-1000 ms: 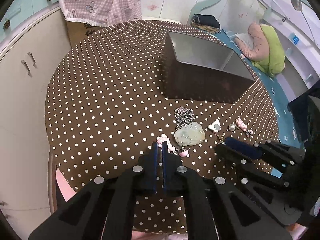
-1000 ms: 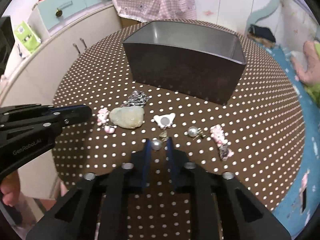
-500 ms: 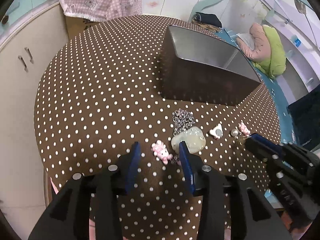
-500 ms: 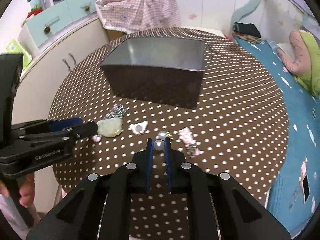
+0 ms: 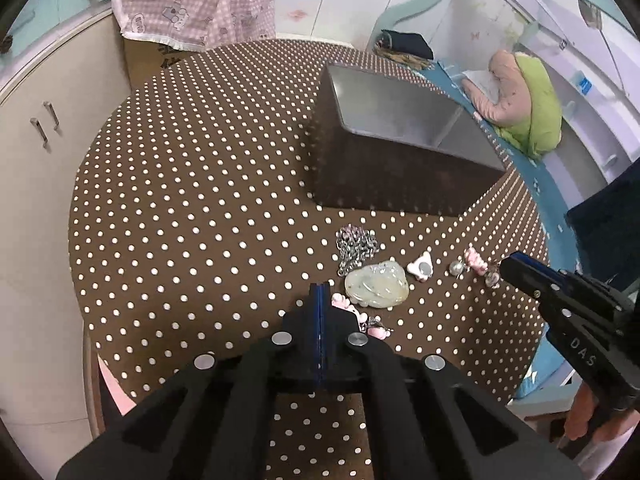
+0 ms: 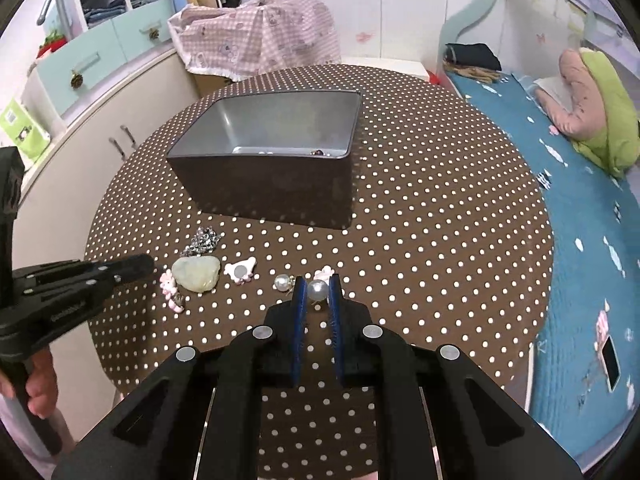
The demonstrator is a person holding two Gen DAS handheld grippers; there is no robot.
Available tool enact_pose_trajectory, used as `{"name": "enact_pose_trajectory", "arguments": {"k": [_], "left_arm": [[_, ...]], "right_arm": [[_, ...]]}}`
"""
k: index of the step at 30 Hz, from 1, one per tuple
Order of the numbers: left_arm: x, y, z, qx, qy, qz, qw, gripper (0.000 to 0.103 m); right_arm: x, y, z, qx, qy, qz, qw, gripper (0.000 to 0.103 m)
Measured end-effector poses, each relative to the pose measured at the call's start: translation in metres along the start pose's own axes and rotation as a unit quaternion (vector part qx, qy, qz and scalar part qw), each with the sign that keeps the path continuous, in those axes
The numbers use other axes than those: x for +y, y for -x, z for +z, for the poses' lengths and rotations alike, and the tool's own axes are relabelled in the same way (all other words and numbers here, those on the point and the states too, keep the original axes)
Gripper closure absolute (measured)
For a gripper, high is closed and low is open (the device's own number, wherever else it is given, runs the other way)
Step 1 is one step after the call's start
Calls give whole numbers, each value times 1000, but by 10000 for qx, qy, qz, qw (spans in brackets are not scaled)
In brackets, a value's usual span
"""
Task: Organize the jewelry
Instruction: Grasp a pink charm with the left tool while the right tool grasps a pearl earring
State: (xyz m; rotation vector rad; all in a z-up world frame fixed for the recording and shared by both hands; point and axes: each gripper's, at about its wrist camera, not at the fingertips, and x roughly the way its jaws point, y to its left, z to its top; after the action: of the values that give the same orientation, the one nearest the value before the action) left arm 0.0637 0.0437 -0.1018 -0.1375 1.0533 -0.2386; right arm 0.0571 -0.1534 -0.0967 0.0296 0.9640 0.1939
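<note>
My right gripper (image 6: 317, 290) is shut on a pearl earring (image 6: 317, 290) and holds it above the dotted table, in front of the dark box (image 6: 272, 184). A few small pieces lie in the box. My left gripper (image 5: 320, 294) is shut with nothing between its fingers, just left of a pink charm (image 5: 344, 305). On the table lie a jade pendant (image 5: 377, 289), a silver chain (image 5: 355, 246), a white-pink clip (image 5: 421, 267), a second pearl (image 6: 282, 282) and a pink trinket (image 5: 476, 261).
The round table (image 5: 192, 208) has a brown cloth with white dots. Cabinets (image 5: 36, 136) stand to the left. A bed with a blue cover (image 6: 568, 208) and a green pillow lies to the right. A pink checked cloth (image 6: 256, 32) covers something behind the table.
My left gripper closed from open and shifted left of the pink charm. My right gripper rose with the pearl earring, and the box's inside came into view.
</note>
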Motion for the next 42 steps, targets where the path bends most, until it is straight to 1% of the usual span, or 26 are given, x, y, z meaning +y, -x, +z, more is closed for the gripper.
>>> {"name": "enact_pose_trajectory", "arguments": {"k": [2,4,5,7,8,9,10,13,14,16,17,18,19,20,21,22,24,26,30,33,40,42], "left_arm": [[1,4,1,-72,-44,-6,10000,103],[2,4,1,-56,-131,-62,9999,103],[3,4,0,-36,-95,-92,9999,101],[3,3,-4,61,-125,-223,9997,83],[2,3,-7,84,-205,-287,9993,57],[2,2,-9,87,-247,-288,9992,37],[2,2,-10,80,-234,-265,9993,35],[-5,2,-18,142,-264,-302,9991,35],[-8,-1,-19,150,-295,-250,9991,35],[-13,-9,-19,203,-318,-68,9993,35],[-16,-10,-18,132,-363,12,9993,35],[-24,-15,-18,161,-461,210,9986,38],[-29,-17,-18,157,-555,374,9976,43],[-34,-18,-18,132,-629,541,9965,61],[-37,-18,-19,71,-706,739,9947,89],[-37,-19,-18,53,-694,814,9942,93],[-30,-18,-15,102,-577,576,9966,93],[-23,-17,-13,124,-461,471,9978,93],[-12,-14,-10,102,-326,480,9983,93],[-5,-10,-7,63,-248,420,9988,93],[1,10,5,-222,-215,401,9987,93],[0,18,10,-332,-216,326,9987,93]], "right_arm": [[0,2,2,-36,9,-7,10000,91],[-1,4,3,-60,4,-5,10000,91],[-1,4,3,-67,-5,-5,10000,91],[-2,5,3,-56,-30,20,10000,91],[-3,4,2,-41,-50,29,10000,91],[-5,4,2,-22,-68,25,10000,91],[-5,3,1,-8,-78,16,10000,91],[-8,1,0,29,-119,10,9999,91],[-9,0,-1,39,-131,21,9999,91],[-9,-1,-1,50,-133,14,9999,91],[-9,-1,-1,55,-129,17,9999,91],[-8,-2,0,62,-122,31,9999,91],[-8,-2,0,63,-117,36,9999,91],[-7,-3,0,67,-109,33,9999,91],[-7,-4,0,71,-105,23,9999,91],[-7,-4,0,73,-114,16,9999,91],[-8,-6,0,78,-130,16,9999,91],[-7,-7,0,84,-133,6,9999,91],[-7,-6,1,60,-136,18,9999,91],[-7,-5,2,23,-132,29,9999,91],[-8,5,10,-128,-100,-11,9999,91],[-8,9,15,-219,-62,-25,9997,91]]}}
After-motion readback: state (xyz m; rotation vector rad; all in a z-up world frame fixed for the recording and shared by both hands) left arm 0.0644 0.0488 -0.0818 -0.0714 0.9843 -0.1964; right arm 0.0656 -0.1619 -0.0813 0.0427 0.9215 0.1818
